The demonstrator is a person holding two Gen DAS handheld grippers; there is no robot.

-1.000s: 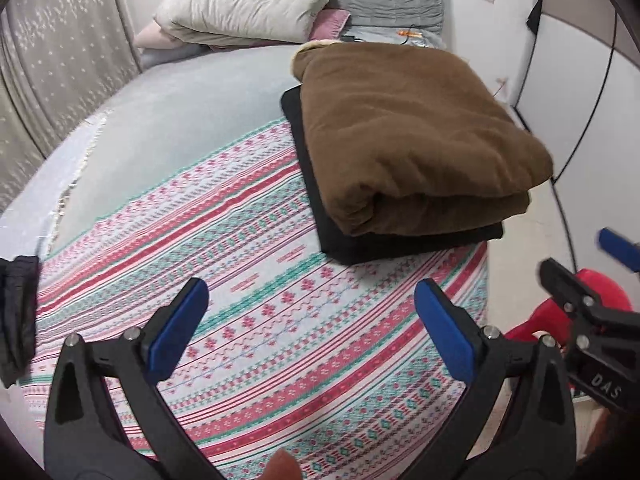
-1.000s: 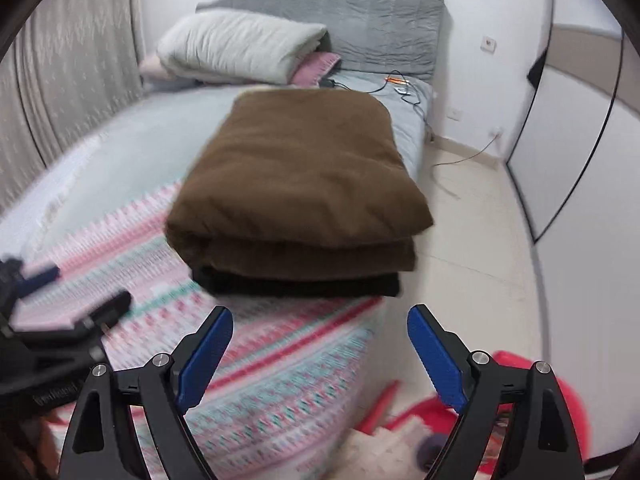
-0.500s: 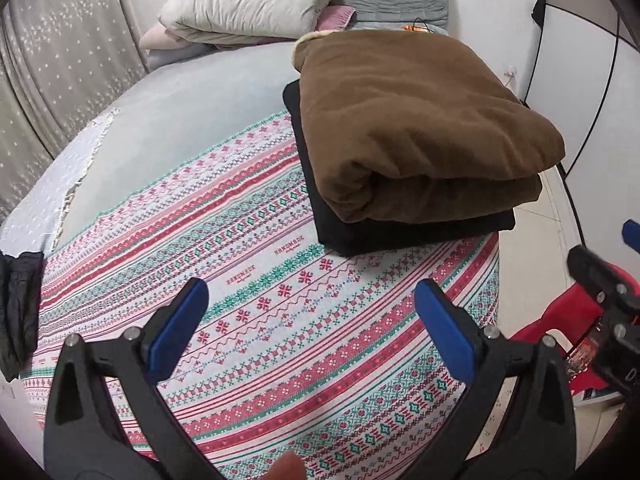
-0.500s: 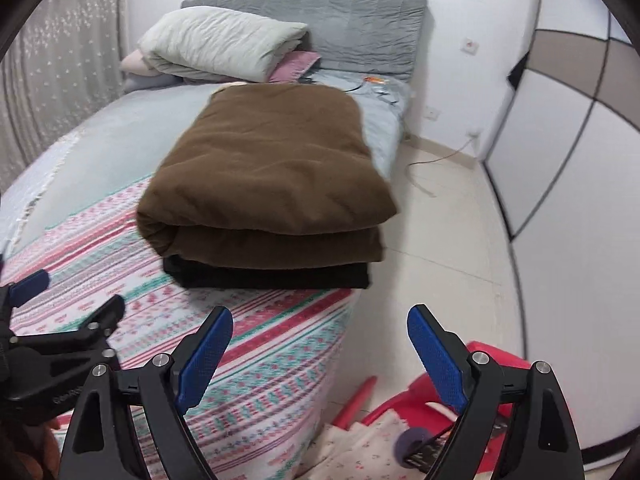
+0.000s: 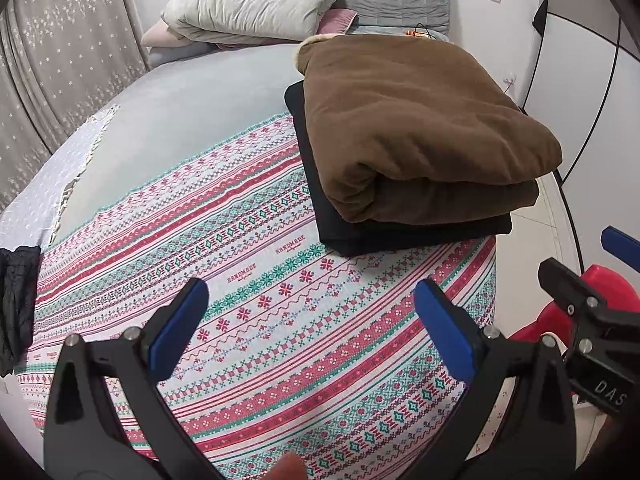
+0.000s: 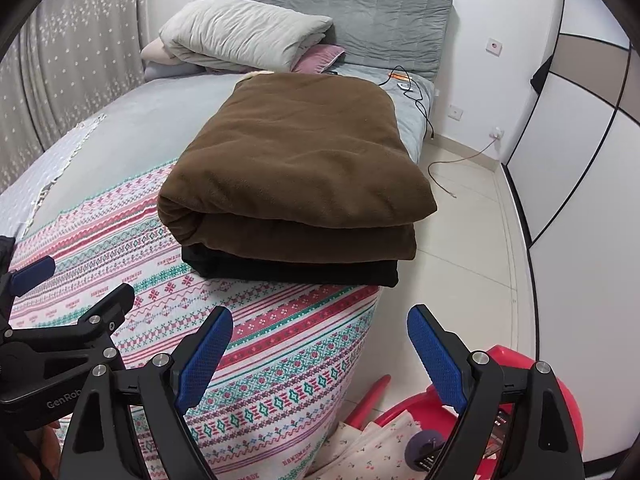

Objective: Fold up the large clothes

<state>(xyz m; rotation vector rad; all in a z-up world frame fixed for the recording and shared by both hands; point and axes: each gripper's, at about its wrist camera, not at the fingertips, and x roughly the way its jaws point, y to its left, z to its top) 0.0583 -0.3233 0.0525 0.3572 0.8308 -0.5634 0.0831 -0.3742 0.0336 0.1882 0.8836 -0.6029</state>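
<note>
Both grippers are just hanging above the bed, jaws spread wide with nothing in them: the left gripper (image 5: 308, 328) over the patterned blanket (image 5: 256, 320), the right gripper (image 6: 320, 348) over the bed's corner. The folded brown blanket (image 6: 296, 160) sits center frame in the right wrist view, stacked on a folded black garment (image 6: 296, 270). 2 pillows (image 6: 240, 36) upper left by the grey headboard (image 6: 360, 8).

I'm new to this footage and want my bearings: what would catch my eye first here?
Most striking is the thick folded brown blanket, stacked on a folded black garment near the bed's right edge. Under them lies a pink, white and green patterned spread covering the near end of the bed. Both the left gripper and right gripper hang open and empty in front of the pile.
</note>
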